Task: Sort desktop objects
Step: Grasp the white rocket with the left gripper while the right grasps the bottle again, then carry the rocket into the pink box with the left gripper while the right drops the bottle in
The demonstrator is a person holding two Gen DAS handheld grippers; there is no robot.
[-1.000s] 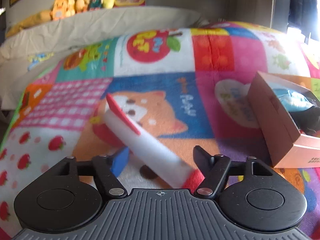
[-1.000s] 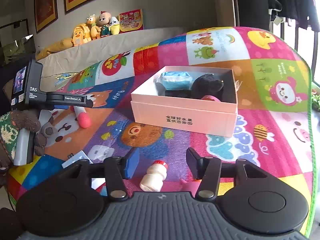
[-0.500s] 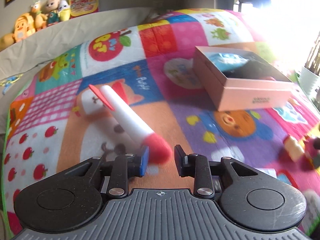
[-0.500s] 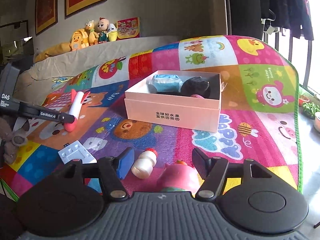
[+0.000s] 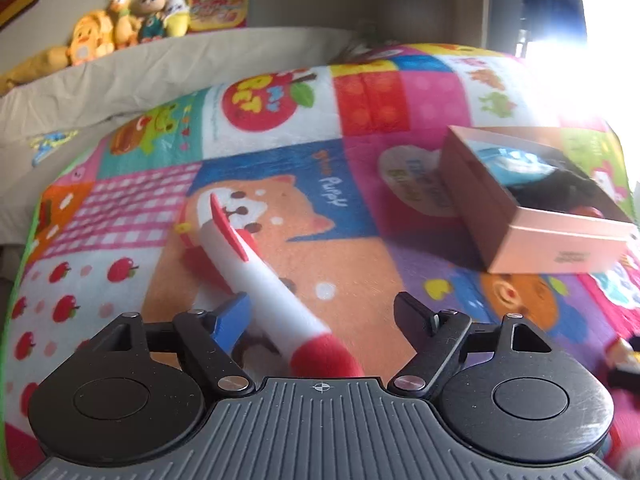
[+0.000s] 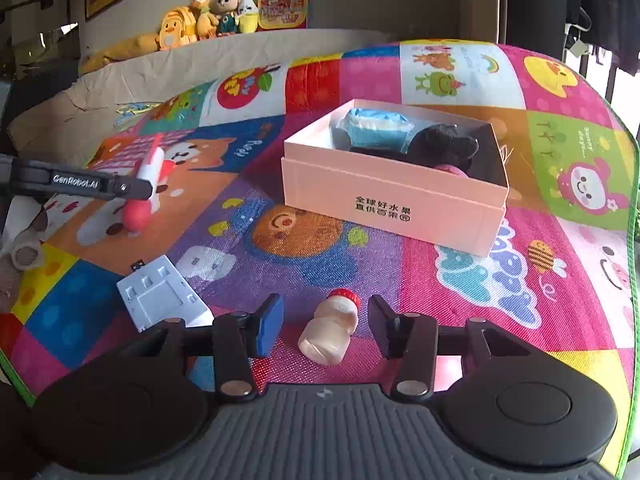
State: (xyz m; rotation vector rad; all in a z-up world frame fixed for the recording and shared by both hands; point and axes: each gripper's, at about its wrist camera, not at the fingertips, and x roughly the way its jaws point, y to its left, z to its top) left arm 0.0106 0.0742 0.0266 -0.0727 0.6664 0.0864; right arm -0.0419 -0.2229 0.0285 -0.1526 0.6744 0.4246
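A white plush rocket (image 5: 260, 280) with red fins and a red nose lies on the colourful play mat. My left gripper (image 5: 324, 316) is open with the rocket's body between its jaws, close to the blue left pad. In the right wrist view the rocket (image 6: 150, 176) shows at the left, behind the left gripper's finger (image 6: 80, 184). My right gripper (image 6: 324, 324) is open around a small beige bottle with a red cap (image 6: 330, 330) lying on the mat. A pink open box (image 6: 394, 196) holds a blue item and a black item.
A pale blue flat plastic piece (image 6: 160, 298) lies left of the bottle. A pink toy sits under the right gripper's right finger. Plush toys (image 6: 212, 16) line a ledge behind a beige sofa. The mat's green edge (image 6: 632, 200) runs along the right.
My left gripper's jaws have opened wide again after narrowing on the rocket's red nose half a second ago. The right gripper has moved forward, so the bottle now lies between its jaws.
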